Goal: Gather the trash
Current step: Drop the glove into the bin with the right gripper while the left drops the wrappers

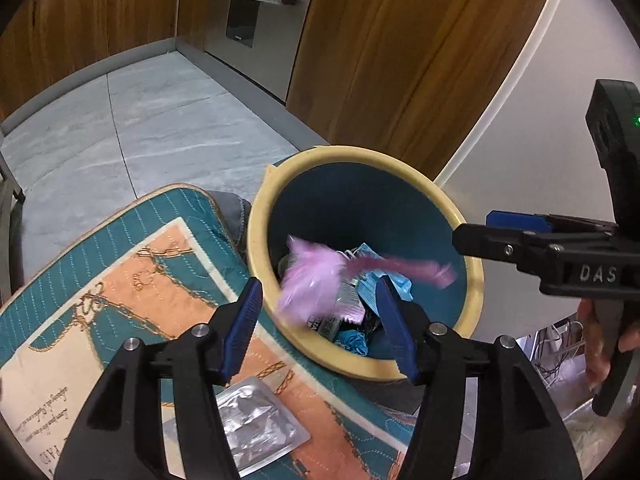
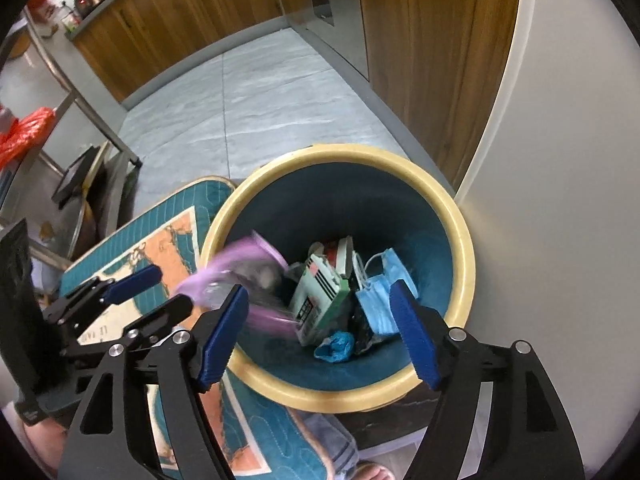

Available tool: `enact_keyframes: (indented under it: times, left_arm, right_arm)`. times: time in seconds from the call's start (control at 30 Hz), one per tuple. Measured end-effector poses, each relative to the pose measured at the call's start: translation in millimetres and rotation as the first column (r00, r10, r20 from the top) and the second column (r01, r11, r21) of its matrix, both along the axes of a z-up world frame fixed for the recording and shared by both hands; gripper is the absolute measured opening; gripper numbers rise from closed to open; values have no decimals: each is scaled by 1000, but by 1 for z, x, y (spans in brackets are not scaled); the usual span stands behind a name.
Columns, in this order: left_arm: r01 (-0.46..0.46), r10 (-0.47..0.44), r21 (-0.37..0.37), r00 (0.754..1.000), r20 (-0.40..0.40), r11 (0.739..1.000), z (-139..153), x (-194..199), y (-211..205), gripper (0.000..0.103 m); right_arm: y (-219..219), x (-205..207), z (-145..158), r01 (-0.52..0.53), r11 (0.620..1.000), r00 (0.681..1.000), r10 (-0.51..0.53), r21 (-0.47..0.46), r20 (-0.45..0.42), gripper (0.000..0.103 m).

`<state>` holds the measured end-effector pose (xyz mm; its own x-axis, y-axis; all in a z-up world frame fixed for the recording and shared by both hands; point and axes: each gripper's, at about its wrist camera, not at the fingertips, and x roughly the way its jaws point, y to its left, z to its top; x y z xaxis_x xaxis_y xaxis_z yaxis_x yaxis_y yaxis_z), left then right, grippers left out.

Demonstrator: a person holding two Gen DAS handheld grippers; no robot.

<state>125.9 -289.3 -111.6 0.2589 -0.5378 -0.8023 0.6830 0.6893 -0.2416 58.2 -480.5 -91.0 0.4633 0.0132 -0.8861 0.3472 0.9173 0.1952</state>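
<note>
A round trash bin (image 1: 472, 276) with a cream rim and teal inside stands on the floor; it also shows in the right wrist view (image 2: 460, 224). A pink wrapper (image 1: 312, 280), blurred, is in mid-air over the bin's mouth, free of both grippers; it shows blurred in the right wrist view (image 2: 236, 272). My left gripper (image 1: 320, 328) is open and empty just above the bin's near rim. My right gripper (image 2: 320, 332) is open and empty over the bin. Inside lie a blue face mask (image 2: 380, 300), a green and white carton (image 2: 320, 300) and a blue scrap (image 2: 336, 346).
A silver foil packet (image 1: 256, 420) lies on a teal and orange quilted mat (image 1: 132, 280) left of the bin. Wooden cabinets (image 1: 384, 60) and an oven (image 1: 256, 20) stand behind. A white wall (image 2: 560, 200) is to the right. A metal rack (image 2: 60, 92) stands far left.
</note>
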Motion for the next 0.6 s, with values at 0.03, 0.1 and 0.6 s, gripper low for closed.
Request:
enact_keyframes:
  times: [0.03,0.1,0.6]
  left_arm:
    - [-4,4,-1,1000,0,1000,2,0,3,60]
    - [-14,14,-7,1000,2,1000,6,1,9,60]
    - [-99,94,62,993,77,993,33,-12,102,76]
  right_arm:
    - [1,0,1,1,1000,1000,-1,1,2,74]
    - [3,1,2,1,1000,1000,-1,-2,4,75]
    - [59,9,23,-104,993,993,107,-54,45,86]
